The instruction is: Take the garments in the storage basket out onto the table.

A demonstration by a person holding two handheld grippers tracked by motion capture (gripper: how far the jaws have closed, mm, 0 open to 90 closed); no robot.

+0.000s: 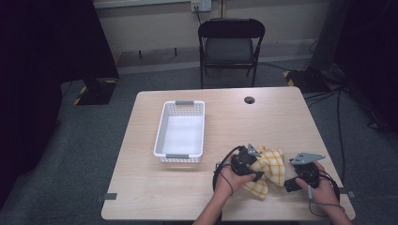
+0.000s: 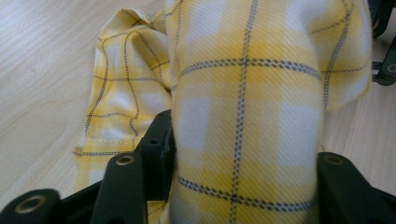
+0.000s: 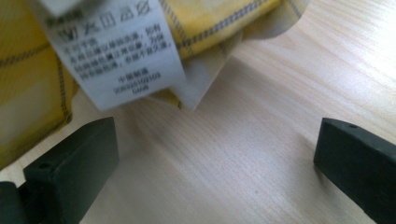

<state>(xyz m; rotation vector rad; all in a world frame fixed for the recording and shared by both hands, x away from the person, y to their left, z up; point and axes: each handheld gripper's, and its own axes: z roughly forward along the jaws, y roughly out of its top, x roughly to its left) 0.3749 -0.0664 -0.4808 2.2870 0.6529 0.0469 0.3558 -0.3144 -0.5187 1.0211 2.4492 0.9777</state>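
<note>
Left gripper (image 1: 256, 169) pinching cloth (image 1: 271, 165), right gripper (image 1: 290, 183) spread

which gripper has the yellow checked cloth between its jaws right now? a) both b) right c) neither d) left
d: in the left gripper view the yellow checked cloth is pinched between the left gripper's jaws, while in the right gripper view the right gripper's jaws stand wide apart over bare table, the cloth's care label just ahead of them.

Crumpled yellow checked cloth (image 1: 270, 166)
</note>
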